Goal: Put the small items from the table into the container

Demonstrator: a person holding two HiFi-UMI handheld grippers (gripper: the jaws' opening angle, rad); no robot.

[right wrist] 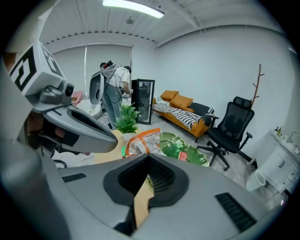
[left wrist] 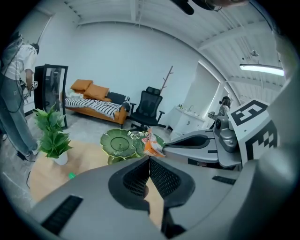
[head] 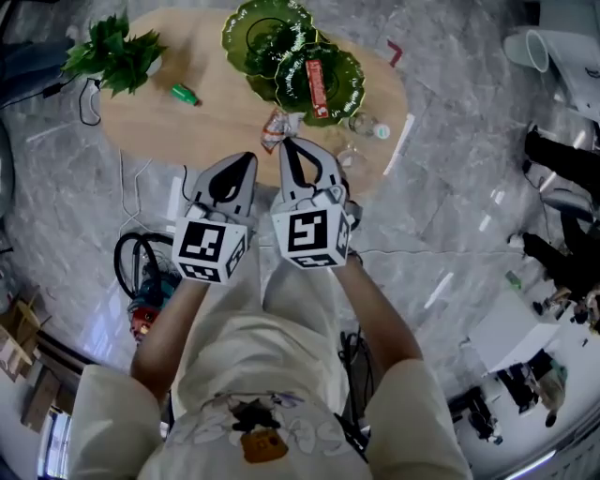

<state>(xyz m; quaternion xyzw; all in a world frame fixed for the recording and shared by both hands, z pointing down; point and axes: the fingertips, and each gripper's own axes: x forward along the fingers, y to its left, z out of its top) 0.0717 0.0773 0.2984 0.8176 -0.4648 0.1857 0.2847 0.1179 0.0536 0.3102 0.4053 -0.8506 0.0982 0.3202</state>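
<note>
A wooden oval table [head: 159,122] carries green leaf-shaped dishes [head: 246,28], and a red packet [head: 317,82] lies in the nearest one. A small green bottle [head: 185,94] lies on the table's left part. My right gripper [head: 286,141] is shut on an orange-and-white snack packet [head: 277,127], held over the table's near edge. In the right gripper view the packet [right wrist: 143,140] sticks out past the closed jaws. My left gripper [head: 248,157] hangs close beside it on the left, shut and holding nothing [left wrist: 149,160].
A potted plant [head: 112,52] stands at the table's far left. A clear bottle with a green cap [head: 370,127] and a clear cup [head: 349,155] lie near the right edge. Cables and a tool [head: 145,309] lie on the floor at left. A person [left wrist: 14,93] stands beyond the table.
</note>
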